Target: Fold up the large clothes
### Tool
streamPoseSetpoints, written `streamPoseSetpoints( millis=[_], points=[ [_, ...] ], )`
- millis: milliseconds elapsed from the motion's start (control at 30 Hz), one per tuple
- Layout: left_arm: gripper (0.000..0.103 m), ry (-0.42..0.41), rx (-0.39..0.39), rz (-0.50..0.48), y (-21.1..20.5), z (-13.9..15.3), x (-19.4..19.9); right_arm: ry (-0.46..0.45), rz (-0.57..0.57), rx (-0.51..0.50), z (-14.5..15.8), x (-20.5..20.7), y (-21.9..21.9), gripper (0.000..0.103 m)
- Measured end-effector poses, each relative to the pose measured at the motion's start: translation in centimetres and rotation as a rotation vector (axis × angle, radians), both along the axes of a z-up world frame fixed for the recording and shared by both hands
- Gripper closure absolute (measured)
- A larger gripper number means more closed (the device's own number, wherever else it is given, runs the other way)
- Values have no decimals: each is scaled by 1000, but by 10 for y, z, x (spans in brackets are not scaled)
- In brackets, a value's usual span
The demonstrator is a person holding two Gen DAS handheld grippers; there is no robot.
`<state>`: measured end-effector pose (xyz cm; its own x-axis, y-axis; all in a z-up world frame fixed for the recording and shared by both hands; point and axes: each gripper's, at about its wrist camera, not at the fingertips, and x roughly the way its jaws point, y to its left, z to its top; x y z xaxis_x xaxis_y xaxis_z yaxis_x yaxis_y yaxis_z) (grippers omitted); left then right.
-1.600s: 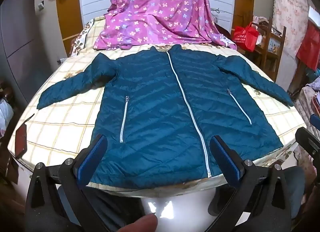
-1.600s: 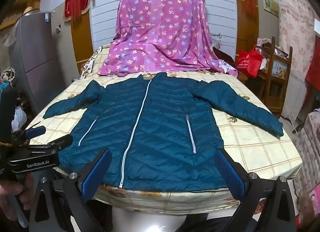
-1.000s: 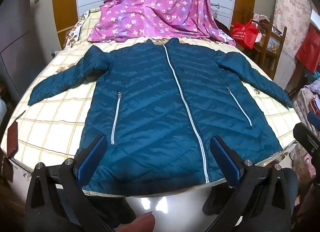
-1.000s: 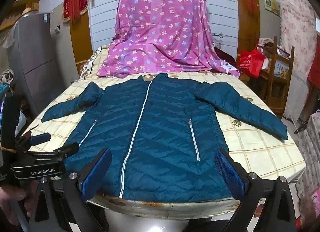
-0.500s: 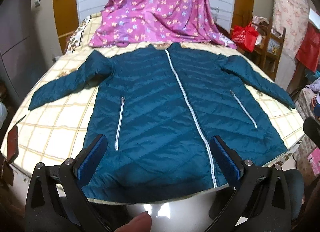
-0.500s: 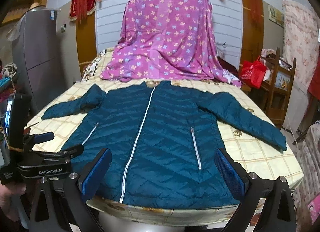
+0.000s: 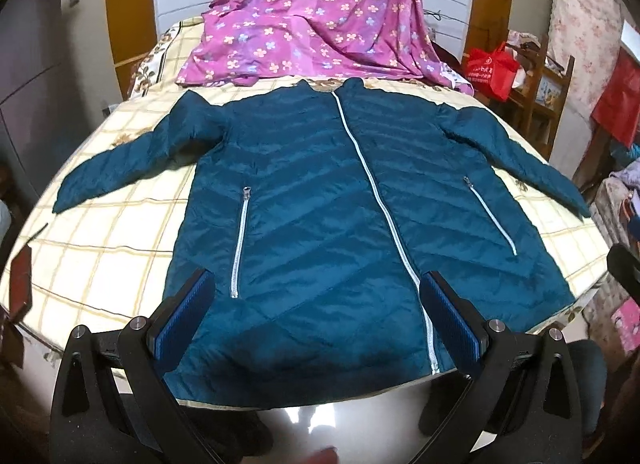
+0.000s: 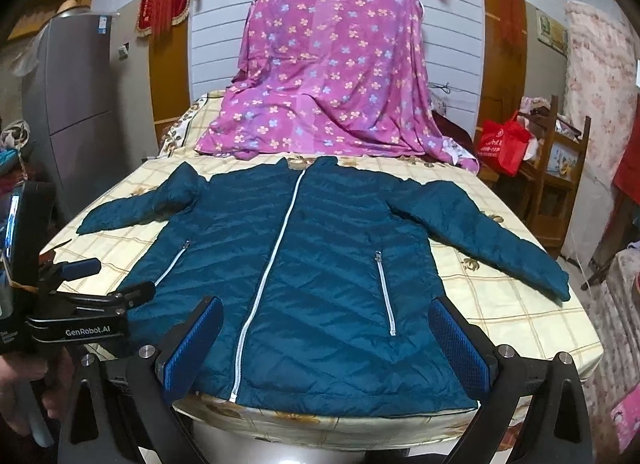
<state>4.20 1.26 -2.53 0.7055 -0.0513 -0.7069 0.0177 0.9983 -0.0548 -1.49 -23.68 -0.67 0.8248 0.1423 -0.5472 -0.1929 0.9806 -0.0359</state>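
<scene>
A teal quilted jacket (image 7: 320,216) (image 8: 312,264) lies flat, front up and zipped, on a table with a cream checked cloth (image 7: 100,248) (image 8: 512,304). Both sleeves spread outward. Its hem lies along the near table edge. My left gripper (image 7: 316,320) hovers open over the hem, left of the white centre zip, holding nothing. My right gripper (image 8: 326,338) hangs open over the right half of the hem, also empty. In the right wrist view the left gripper's body (image 8: 76,312) shows at the left edge, held by a hand.
A purple flowered sheet (image 7: 320,16) (image 8: 332,76) drapes over something at the table's far end. A dark red flat object (image 7: 20,284) lies near the left table edge. A wooden chair (image 8: 556,168) with a red bag (image 8: 504,144) stands at the right; a grey cabinet (image 8: 72,104) at the left.
Both grippers stay open and empty. The right wrist view has tilted up and drawn back slightly; the left wrist view has shifted a little over the hem. The jacket has not moved.
</scene>
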Motion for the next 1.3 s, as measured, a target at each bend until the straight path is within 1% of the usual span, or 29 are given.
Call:
streamPoseSetpoints(
  millis=[67, 133, 400, 600, 1300],
  points=[
    [0, 9, -37, -7, 2, -1, 3, 10, -3, 12, -2, 3, -2, 1],
    [0, 15, -46, 3, 3, -2, 4, 18, -7, 28, -3, 4, -4, 1],
    [0, 29, -31, 37, 3, -3, 5, 31, -26, 18, -6, 7, -4, 1],
    [0, 26, -44, 61, 11, -2, 6, 27, -35, 26, -3, 5, -7, 1],
    [0, 25, -39, 68, 15, 0, 9, 20, -35, 16, 4, 13, -3, 1]
  ],
)
